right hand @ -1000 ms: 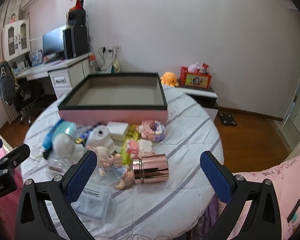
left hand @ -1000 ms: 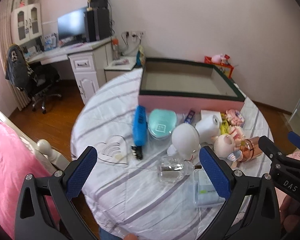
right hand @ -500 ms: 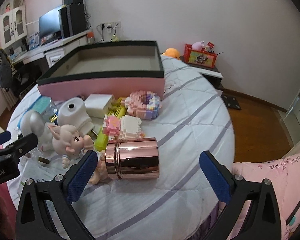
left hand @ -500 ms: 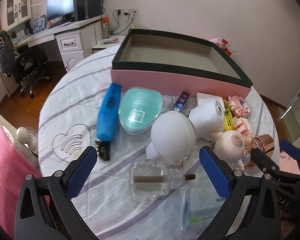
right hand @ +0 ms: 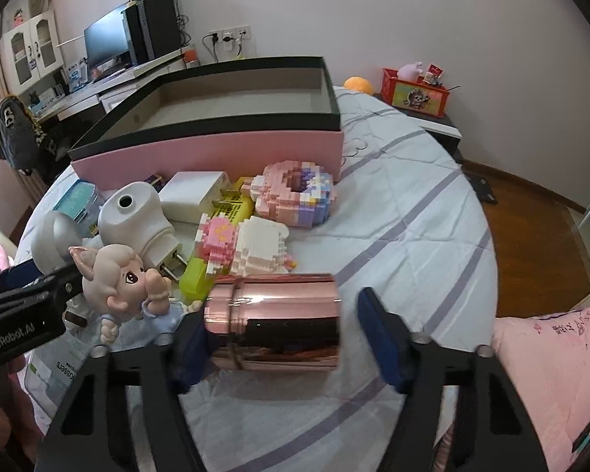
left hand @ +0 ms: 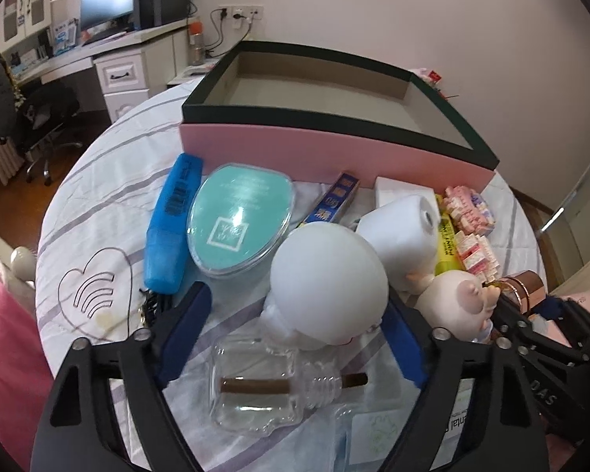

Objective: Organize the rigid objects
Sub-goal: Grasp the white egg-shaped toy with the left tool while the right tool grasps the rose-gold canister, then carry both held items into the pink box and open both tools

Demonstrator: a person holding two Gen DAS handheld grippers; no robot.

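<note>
Your left claw has just been closing and stands partly open astride the white dome and the clear bottle near the bench edge, its pads not yet pressing either. Your right claw has also been closing, halfway shut around the rose-gold cup lying on its side, a gap left beside the right pad. The pink box sits open behind the clutter.

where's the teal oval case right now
In the left wrist view the teal oval case lies left of centre on the bed, between the blue stapler and the white round head, before the pink box.
</note>
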